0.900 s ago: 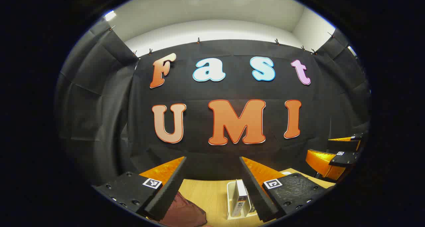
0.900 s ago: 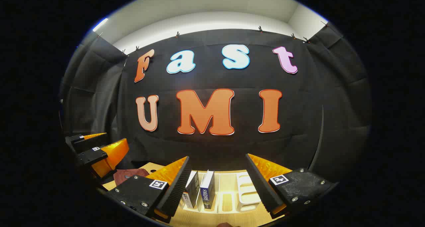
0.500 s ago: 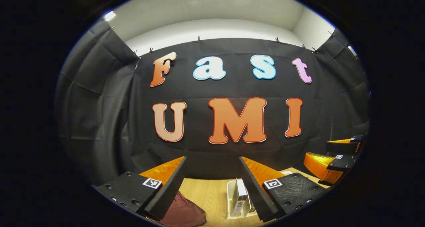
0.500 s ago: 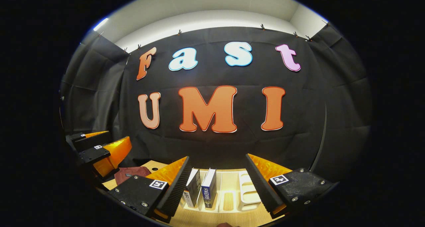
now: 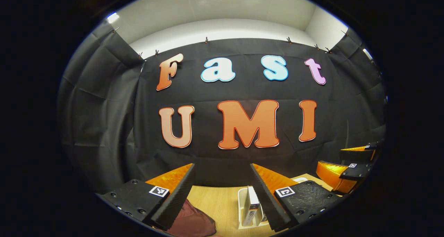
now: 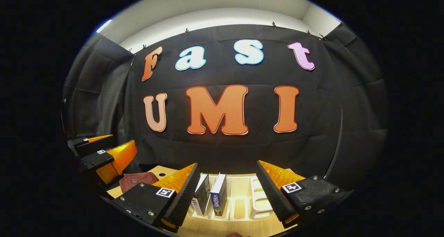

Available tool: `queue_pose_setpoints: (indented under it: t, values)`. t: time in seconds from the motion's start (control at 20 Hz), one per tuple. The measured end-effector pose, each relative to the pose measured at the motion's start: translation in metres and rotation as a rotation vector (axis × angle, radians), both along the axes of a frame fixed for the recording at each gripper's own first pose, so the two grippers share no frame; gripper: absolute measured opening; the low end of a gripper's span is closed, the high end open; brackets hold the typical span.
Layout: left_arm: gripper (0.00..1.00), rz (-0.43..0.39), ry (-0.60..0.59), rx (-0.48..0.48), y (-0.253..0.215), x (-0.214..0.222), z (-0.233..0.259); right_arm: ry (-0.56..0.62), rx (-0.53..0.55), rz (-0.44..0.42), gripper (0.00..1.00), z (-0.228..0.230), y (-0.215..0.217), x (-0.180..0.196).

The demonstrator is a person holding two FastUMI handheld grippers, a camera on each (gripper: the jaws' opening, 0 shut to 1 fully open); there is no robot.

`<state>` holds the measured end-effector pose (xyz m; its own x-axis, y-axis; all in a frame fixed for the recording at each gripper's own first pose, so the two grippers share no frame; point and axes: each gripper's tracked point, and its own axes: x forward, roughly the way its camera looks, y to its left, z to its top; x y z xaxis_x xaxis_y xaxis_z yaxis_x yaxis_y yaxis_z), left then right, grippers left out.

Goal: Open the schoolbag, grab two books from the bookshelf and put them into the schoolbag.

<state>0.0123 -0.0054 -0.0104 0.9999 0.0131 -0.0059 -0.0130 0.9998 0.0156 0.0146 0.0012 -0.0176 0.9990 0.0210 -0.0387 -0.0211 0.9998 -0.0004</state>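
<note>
Schoolbag (image 5: 192,223) sits beside our bookshelf (image 6: 256,199) with two books (image 6: 218,195); both our left gripper (image 5: 222,192) and right gripper (image 6: 227,192) gape wide, holding nothing.

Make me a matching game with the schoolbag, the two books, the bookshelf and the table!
Things:
1. schoolbag
2. two books
3. bookshelf
4. table

Descriptions:
A. pale wood top
B. white, with upright dividers
C. dark red cloth, lying on the table
D. standing upright, side by side in the slots

Pairs: 1-C, 2-D, 3-B, 4-A
</note>
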Motion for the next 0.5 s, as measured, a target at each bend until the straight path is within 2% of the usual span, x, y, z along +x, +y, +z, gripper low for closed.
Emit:
queue_pose_setpoints:
  t: [0.5]
  values:
    - [0.95, 0.005, 0.004, 0.007, 0.0023, 0.0070, -0.0020, 0.015, -0.005, 0.004, 0.96, -0.0057, -0.0018, 0.0085]
